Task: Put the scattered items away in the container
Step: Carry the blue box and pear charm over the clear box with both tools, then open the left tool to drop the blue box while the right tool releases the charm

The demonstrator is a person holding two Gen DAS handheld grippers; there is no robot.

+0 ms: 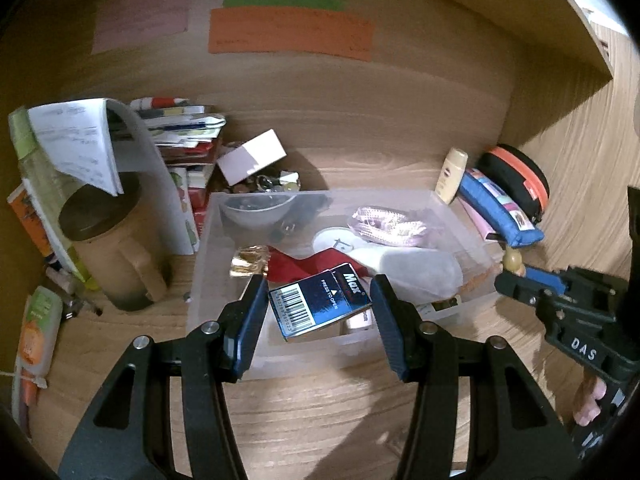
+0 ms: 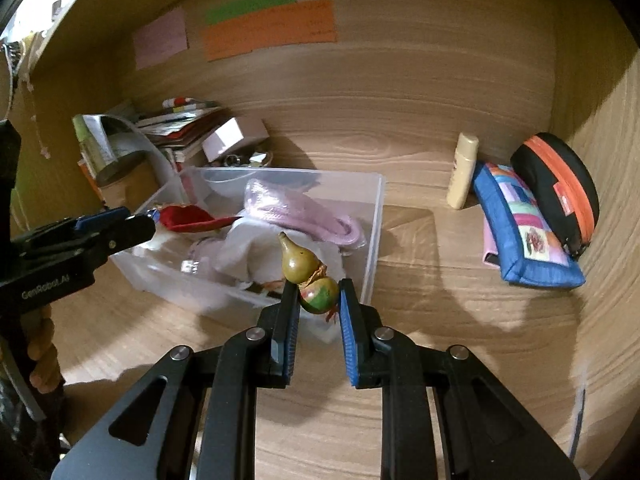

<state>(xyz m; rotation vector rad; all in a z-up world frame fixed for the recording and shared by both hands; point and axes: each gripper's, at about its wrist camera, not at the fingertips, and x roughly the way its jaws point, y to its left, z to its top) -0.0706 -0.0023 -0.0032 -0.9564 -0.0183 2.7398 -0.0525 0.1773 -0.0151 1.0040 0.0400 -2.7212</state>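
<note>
A clear plastic bin stands on the wooden desk with a pink cable, white cloth and a red ribbon in it. My left gripper is open above the bin's near edge. A dark blue Max staple box lies tilted between its fingers, untouched by either pad. My right gripper is shut on a small green gourd ornament and holds it over the bin's near right corner. The gourd also shows in the left wrist view.
A brown mug, a notepad, stacked books and a white box crowd the left. A cream bottle, a blue patchwork pouch and a black-orange case lie at the right by the side wall.
</note>
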